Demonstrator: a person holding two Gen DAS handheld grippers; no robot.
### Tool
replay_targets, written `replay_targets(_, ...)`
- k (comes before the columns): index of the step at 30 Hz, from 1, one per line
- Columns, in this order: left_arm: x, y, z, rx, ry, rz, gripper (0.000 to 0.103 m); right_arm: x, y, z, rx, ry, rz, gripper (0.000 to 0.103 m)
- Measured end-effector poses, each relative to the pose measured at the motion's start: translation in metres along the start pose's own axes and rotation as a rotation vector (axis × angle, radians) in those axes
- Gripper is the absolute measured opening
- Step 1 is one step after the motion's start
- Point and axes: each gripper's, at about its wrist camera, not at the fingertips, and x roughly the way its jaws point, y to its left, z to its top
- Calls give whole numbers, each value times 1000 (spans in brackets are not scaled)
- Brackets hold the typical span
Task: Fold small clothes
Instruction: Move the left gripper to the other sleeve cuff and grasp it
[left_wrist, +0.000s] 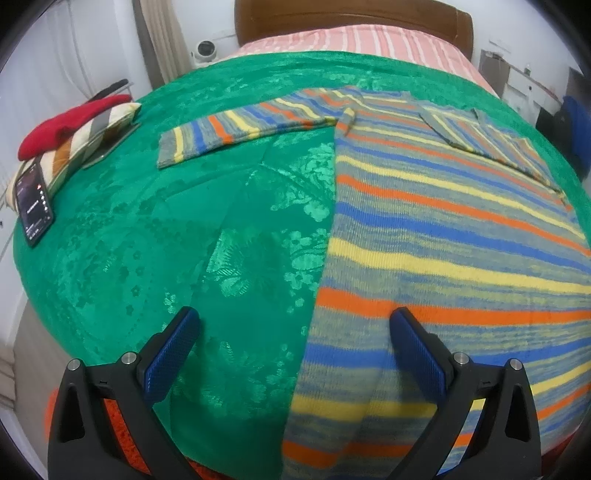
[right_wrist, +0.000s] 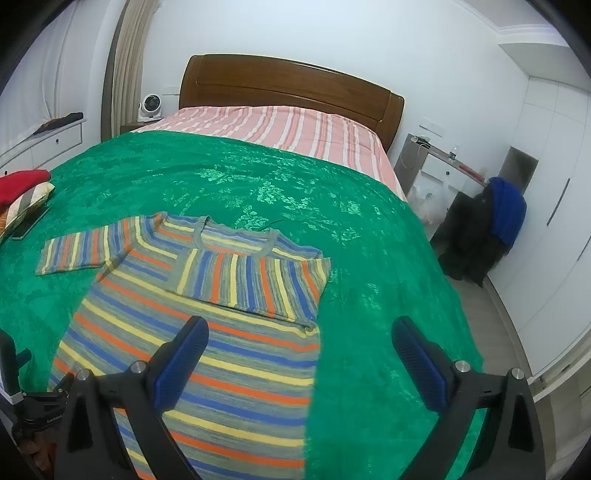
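Observation:
A striped knit sweater in grey, blue, yellow and orange lies flat on the green bedspread. Its left sleeve is spread out sideways; its right sleeve is folded in across the chest. My left gripper is open and empty above the sweater's lower left edge. My right gripper is open and empty above the sweater's lower right edge, over the bedspread.
A phone, a striped cushion and a red garment lie at the bed's left edge. A pink striped sheet and wooden headboard are beyond. A chair with dark and blue clothes stands right of the bed.

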Motion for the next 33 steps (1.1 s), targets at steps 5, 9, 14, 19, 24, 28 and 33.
replay_targets(5,4,2,-2,-13,7,-18,103,0,-2,0,4,0,-8,99)
replay_targets(9,6,4,-2,-19,11,-35,103,0,-3,0,7,2,-16,99)
replay_targets(14,8,5,-5,-34,7,-54,103,3,-6,-2,27,10,9,99)
replay_targets(19,3,16,7,-61,100,-135,101,6,-2,-22,50,26,114,99)
replay_targets(24,-29,60,65,-127,17,-269,102,10,9,-58,6,73,171,99)
replay_targets(28,-10,123,132,-212,0,-211,102,13,7,-82,4,108,184,99)
replay_targets(33,75,185,172,-407,151,-116,91,17,1,-106,24,152,179,99)
